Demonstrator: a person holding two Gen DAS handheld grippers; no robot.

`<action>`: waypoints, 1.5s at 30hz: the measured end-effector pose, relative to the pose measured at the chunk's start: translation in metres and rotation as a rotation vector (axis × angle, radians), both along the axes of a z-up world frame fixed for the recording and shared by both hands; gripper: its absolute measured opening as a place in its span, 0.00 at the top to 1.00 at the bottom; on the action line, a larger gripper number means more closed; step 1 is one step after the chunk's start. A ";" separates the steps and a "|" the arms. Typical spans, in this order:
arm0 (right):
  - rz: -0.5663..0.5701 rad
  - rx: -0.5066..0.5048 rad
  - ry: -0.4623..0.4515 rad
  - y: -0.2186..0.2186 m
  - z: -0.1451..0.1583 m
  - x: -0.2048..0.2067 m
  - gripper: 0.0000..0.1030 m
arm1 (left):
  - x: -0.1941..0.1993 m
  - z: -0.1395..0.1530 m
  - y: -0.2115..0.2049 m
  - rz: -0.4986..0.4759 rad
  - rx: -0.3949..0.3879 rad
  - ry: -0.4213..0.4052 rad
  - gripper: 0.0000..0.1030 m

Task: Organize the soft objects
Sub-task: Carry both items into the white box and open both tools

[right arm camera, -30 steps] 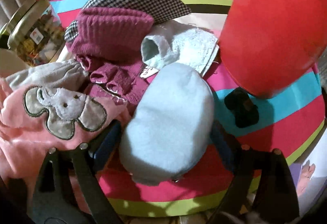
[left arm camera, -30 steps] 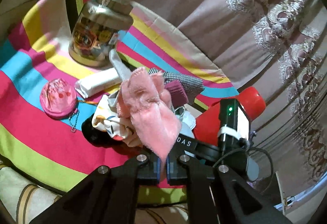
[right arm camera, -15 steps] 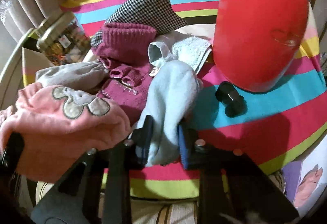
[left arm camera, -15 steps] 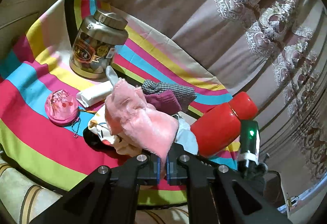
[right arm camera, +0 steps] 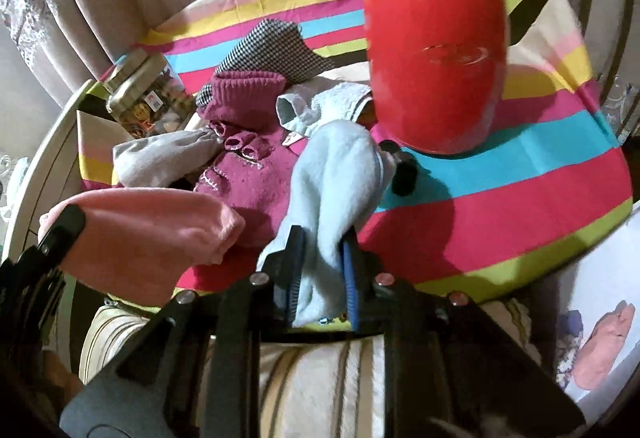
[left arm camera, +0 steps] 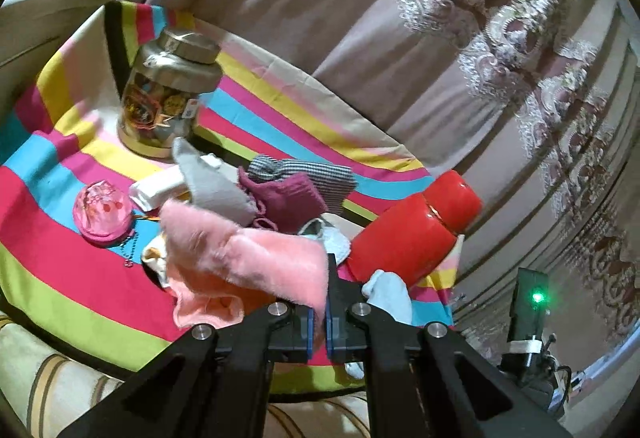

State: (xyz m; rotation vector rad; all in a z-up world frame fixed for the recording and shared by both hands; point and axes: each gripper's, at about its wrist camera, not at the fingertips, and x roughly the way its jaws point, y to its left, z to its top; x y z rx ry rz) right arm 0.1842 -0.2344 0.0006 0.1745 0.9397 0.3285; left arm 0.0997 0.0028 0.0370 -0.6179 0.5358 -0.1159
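Note:
My left gripper [left arm camera: 317, 322] is shut on a fuzzy pink garment [left arm camera: 256, 262], which hangs lifted above the striped cloth [left arm camera: 60, 278]; it also shows at the left of the right wrist view [right arm camera: 152, 234]. My right gripper [right arm camera: 322, 278] is shut on a light blue fleece piece [right arm camera: 336, 182], pulled off the pile; its tip shows in the left wrist view [left arm camera: 390, 294]. On the cloth lie a maroon knit piece [right arm camera: 248, 158], a grey sock [right arm camera: 168, 158], a checked cloth [right arm camera: 272, 50] and a white towel [right arm camera: 332, 98].
A tall red container [right arm camera: 436, 50] stands right of the pile, a small black object [right arm camera: 404, 174] at its foot. A metal-lidded jar [left arm camera: 168, 94], a pink coin purse [left arm camera: 102, 210] and a white roll [left arm camera: 158, 190] sit at the left. Curtains hang behind.
Both grippers have pulled back and up from the pile. The right gripper closed on the light blue piece and lifted it; the left drew the pink garment farther off.

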 end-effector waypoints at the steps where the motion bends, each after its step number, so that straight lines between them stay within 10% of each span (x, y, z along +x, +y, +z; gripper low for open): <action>1: -0.001 0.004 -0.004 -0.004 0.002 -0.004 0.79 | 0.000 0.002 -0.003 -0.007 0.002 -0.003 0.97; 36: -0.437 0.009 -0.086 -0.252 0.036 -0.076 0.79 | 0.012 0.041 -0.272 -0.674 -0.009 0.013 0.96; 45: -0.522 -0.017 -0.073 -0.280 0.032 -0.081 0.37 | 0.025 0.013 -0.296 -0.737 -0.001 0.175 0.45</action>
